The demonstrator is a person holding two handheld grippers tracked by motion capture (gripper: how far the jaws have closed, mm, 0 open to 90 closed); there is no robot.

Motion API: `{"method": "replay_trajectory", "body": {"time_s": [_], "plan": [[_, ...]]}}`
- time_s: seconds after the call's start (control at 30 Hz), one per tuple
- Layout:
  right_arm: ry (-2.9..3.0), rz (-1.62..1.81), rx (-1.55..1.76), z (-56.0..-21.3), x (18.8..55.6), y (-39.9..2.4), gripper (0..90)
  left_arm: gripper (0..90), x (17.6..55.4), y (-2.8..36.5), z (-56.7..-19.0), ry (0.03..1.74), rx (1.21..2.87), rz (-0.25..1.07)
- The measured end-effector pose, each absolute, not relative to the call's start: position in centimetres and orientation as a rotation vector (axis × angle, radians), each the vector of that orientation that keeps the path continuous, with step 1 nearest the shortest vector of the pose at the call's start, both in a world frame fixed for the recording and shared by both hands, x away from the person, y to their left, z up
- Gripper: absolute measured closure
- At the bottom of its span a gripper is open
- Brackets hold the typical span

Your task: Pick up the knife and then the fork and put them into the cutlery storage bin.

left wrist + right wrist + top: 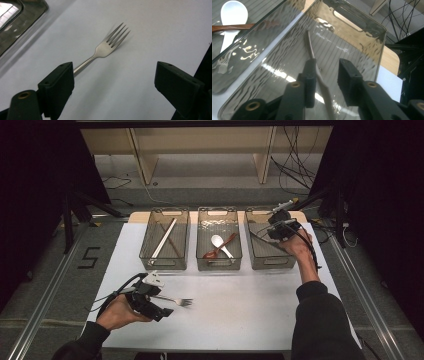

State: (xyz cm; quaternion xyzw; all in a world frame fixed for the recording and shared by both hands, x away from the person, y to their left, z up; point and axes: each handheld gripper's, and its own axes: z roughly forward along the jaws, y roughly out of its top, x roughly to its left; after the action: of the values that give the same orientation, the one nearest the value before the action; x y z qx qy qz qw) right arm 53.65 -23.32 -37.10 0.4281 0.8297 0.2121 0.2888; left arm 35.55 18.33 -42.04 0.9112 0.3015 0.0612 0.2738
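A metal fork (pixel 180 300) (pixel 105 47) lies flat on the white table (pixel 240 310), tines pointing right. My left gripper (pixel 162 303) (pixel 113 77) sits low at the fork's handle end with its jaws wide apart; the handle runs behind the left jaw. My right gripper (pixel 270 231) (pixel 327 67) reaches down into the right clear bin (pixel 270 264) (pixel 362 20). A thin metal utensil handle (pixel 312 51) lies along the bin floor and passes between the jaws, close to the left one. The jaws stand apart with a gap around it.
The left bin (pixel 165 265) holds a white and a brown chopstick (pixel 164 239). The middle bin (pixel 218 266) holds a white spoon (pixel 218 242) (pixel 230 10) and a brown wooden spoon (pixel 225 245) (pixel 232 27). Cables and shelf legs lie beyond the table's far edge.
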Motion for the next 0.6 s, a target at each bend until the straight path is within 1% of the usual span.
{"method": "replay_trajectory", "body": {"time_s": [0.13, 0.27, 0.47, 0.6], "plan": [[2.224, 0.575, 1.149, -36.8, 53.1, -23.9, 63.1, 15.8, 35.6, 18.3, -42.0, 0.809, 2.453, 0.169], [2.242, 0.62, 1.159, -36.3, 52.2, -24.0, 55.4, 15.8, 35.7, 18.2, -41.8, 0.816, 2.445, 0.175], [2.296, 0.687, 1.199, -35.9, 50.2, -23.8, 41.6, 15.8, 36.1, 18.3, -41.6, 0.81, 2.45, 0.185], [2.327, 0.761, 1.204, -35.7, 48.1, -23.9, 36.8, 15.8, 36.6, 18.5, -41.5, 0.802, 2.46, 0.191]]}}
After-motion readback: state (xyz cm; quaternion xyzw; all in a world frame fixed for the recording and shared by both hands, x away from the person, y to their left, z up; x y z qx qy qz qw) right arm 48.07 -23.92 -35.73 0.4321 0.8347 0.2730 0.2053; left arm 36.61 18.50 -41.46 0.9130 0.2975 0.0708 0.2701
